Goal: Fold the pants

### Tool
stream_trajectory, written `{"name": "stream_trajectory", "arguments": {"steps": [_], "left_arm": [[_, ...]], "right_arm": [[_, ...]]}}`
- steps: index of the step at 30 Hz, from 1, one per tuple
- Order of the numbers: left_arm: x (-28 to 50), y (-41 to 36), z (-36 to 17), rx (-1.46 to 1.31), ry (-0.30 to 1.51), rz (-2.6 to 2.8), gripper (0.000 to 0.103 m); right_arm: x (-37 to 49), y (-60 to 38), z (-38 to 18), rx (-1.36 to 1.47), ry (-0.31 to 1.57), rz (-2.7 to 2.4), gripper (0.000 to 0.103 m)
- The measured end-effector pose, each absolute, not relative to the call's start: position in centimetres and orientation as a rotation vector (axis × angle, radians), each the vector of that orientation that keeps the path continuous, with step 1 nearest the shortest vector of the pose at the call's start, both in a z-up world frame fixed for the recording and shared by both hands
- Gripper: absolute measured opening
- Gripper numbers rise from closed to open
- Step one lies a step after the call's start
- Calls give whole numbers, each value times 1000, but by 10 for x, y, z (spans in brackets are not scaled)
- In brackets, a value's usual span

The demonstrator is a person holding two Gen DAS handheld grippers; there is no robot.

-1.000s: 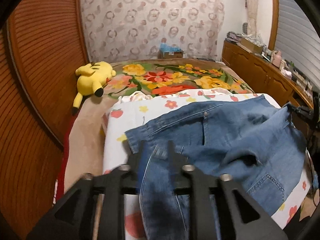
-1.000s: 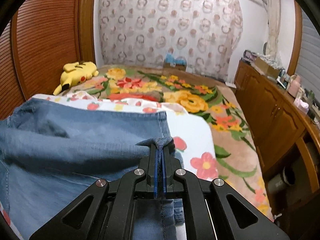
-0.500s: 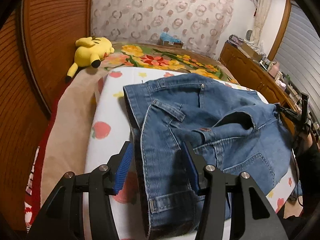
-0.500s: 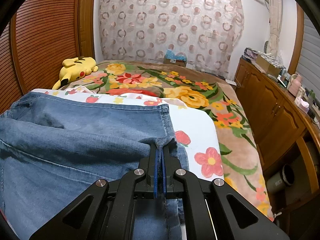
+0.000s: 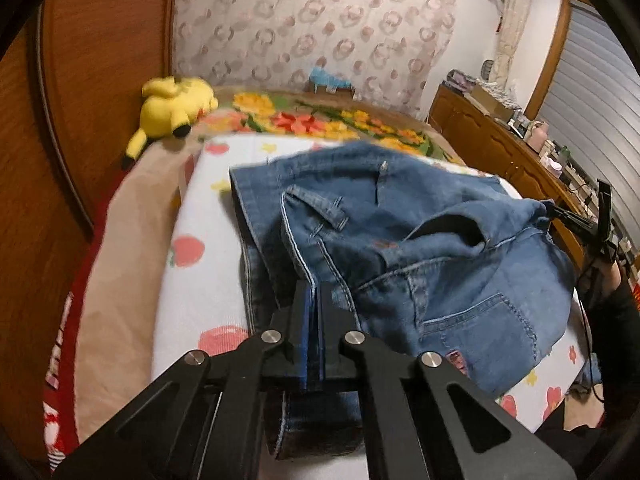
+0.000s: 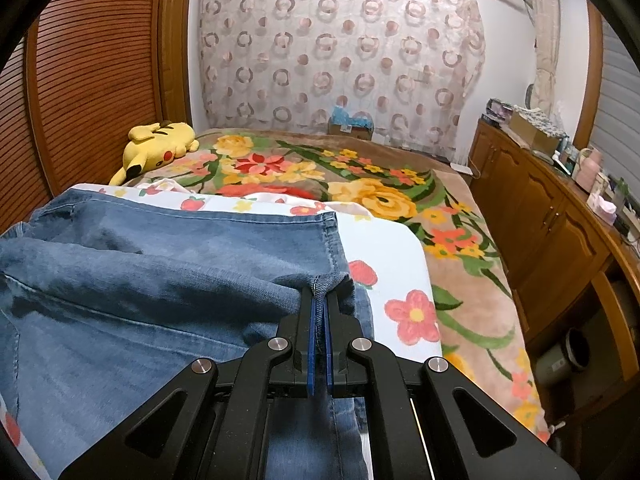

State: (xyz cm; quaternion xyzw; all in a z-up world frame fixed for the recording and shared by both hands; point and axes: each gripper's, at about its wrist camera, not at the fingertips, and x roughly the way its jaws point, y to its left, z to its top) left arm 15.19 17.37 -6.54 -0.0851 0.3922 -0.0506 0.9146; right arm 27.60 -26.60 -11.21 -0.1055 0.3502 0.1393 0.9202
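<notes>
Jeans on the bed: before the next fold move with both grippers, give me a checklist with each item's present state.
1. Left gripper gripping denim: ok; its jaws have just been closing and now pinch an edge of the jeans.
2. Right gripper gripping denim: ok; clamped on a hem.
3. Jeans lying flat: not ok; the left wrist view shows a raised, bunched fold in the middle.
4. Jeans resting on the white flowered sheet: ok.
5. Yellow plush toy clear of the fabric: ok; it lies apart, farther up the bed.
6. Both layers caught in each grip: cannot tell.
</notes>
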Motion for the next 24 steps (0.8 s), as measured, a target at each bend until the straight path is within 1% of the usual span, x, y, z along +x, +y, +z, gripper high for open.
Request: {"name": "stream_trajectory", "arguments": {"steps": [9, 14, 19, 24], "left_arm": [[132, 183, 5, -141, 582, -47, 3], [145, 193, 29, -136, 508, -8, 3], [180, 198, 29, -107, 491, 47, 3], [220, 205, 9, -104, 540, 78, 3]], "right_arm": [[256, -282, -83, -185, 626, 270, 3], [255, -285, -64, -183, 559, 257, 3], [275, -272, -68, -218, 541, 256, 3], [312, -257, -88, -242, 575, 256, 3]]}}
